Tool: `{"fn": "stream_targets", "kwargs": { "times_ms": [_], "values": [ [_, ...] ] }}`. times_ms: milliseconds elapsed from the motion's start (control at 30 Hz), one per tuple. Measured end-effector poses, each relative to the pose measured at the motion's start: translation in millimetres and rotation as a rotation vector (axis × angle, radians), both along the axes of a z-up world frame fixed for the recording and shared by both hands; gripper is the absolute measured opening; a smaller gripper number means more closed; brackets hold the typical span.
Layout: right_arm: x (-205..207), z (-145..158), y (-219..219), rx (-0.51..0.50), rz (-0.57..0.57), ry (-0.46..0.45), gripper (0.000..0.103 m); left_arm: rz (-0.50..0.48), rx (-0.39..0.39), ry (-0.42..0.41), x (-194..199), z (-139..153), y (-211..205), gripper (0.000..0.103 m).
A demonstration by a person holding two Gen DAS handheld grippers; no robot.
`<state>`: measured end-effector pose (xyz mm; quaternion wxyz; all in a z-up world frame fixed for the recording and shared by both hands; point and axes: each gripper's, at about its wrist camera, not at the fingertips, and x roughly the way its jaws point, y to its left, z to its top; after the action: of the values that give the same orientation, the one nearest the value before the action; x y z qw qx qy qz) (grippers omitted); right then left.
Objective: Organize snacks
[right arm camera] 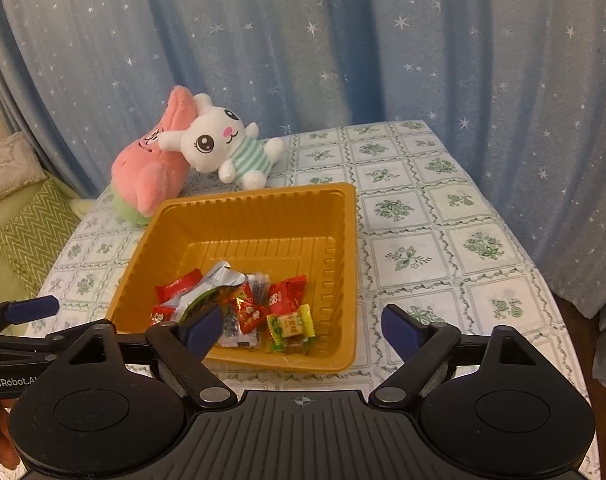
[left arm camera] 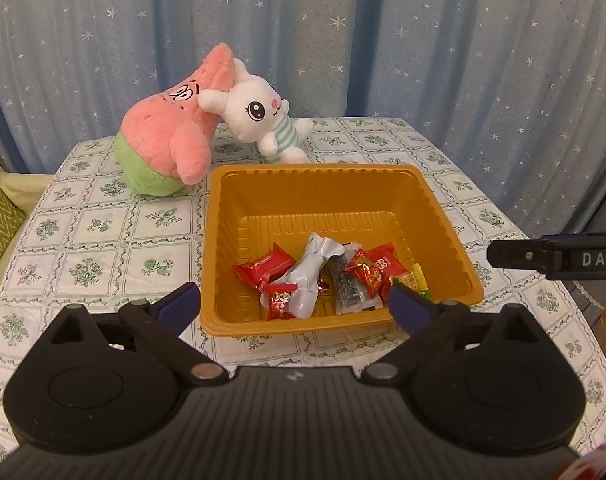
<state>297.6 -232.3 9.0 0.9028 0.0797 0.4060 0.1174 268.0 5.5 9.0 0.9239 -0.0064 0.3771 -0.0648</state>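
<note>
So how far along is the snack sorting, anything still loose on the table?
Done: the wrapped snacks all lie inside the orange tray. In hand: nothing; the left gripper and right gripper are both open and empty at the tray's near edge. Left: no loose snack shows on the tablecloth in either view; only two plush toys sit behind the tray.

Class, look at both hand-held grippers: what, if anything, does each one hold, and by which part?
Nothing. The left hand-held gripper and right hand-held gripper are both open and empty above the tray.
</note>
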Motion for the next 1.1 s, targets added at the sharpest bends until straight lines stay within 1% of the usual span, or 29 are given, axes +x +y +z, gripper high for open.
{"fn": "stream_targets", "kwargs": {
  "times_ms": [67, 167, 300, 533, 800, 1100],
  "values": [
    [-3.5, 2.7, -2.0, -0.010, -0.006, 0.004, 0.091, 0.008, 0.000, -0.001, -3.8, 2.1, -0.3, 0.103],
    [-8.2, 6.1, -5.3, -0.017, -0.017, 0.014, 0.092, 0.018, -0.003, 0.013, -9.3, 3.7, 0.1, 0.103],
    [-16.2, 10.0, -9.5, -0.017, -0.028, 0.024, 0.092, 0.043, -0.012, 0.009, -19.6, 5.0, 2.3, 0.103],
    [-37.9, 16.2, -11.9, -0.014, -0.015, 0.039, 0.092, 0.068, -0.043, 0.031, -46.5, 8.8, 1.9, 0.103],
    [-73.9, 19.2, -11.5, 0.004, -0.006, 0.057, 0.092, 0.092, -0.072, 0.023, -88.5, 20.1, -5.5, 0.103],
    [-127.8, 30.5, -17.6, 0.029, -0.031, 0.031, 0.092, 0.138, -0.072, 0.005, -137.8, 35.6, -6.9, 0.103]
  ]
}}
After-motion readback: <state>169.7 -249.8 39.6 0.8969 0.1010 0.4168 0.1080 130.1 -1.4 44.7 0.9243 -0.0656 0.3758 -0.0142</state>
